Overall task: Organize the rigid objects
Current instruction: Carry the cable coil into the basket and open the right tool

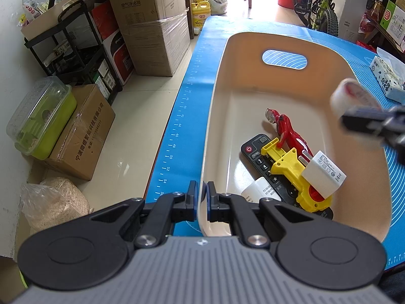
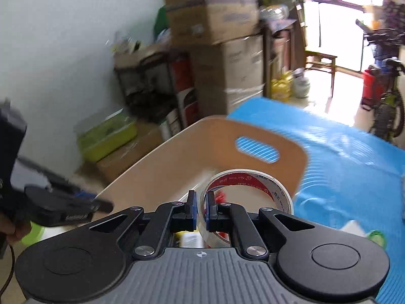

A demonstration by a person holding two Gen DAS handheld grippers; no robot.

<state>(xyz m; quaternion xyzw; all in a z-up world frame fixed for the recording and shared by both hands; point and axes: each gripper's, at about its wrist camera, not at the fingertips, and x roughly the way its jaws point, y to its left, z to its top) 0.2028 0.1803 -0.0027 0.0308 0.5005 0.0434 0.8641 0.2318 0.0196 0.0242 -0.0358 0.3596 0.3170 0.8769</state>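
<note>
Nearest in the left wrist view, the left gripper point(image 1: 201, 193) is seen with its jaws clenched on the near side wall of a beige bin point(image 1: 283, 43), one finger outside the wall and one inside, so the bin is held steady on the blue mat point(image 1: 187, 96) that covers the table.

In the right wrist view, the right gripper point(image 2: 201, 202) is seen with its jaws grasping the band of a roll of clear tape point(image 2: 249, 190), one finger inside the ring and one outside. The roll is carried in the air above the bin, near its right rim; that view is blurred, so its exact height cannot be told.

The step in hand is judged to be the placing of the tape into the bin. The next move would call for the roll to be lowered over a free patch of the bin floor and the jaws released, while the bin is kept held by the left gripper.

Inside the bin, toward its near end, a black remote control point(image 1: 263, 167) lies flat. A yellow toy point(image 1: 291, 172) is laid across it, and a white charger block point(image 1: 324, 173) rests on the toy. A red figurine point(image 1: 288, 134) lies just beyond, touching the toy. A small white item point(image 1: 258, 190) is tucked beside the remote. The far half of the bin floor is bare.

Farther off, a tissue pack point(image 1: 386, 78) lies on the mat to the right of the bin.
</note>
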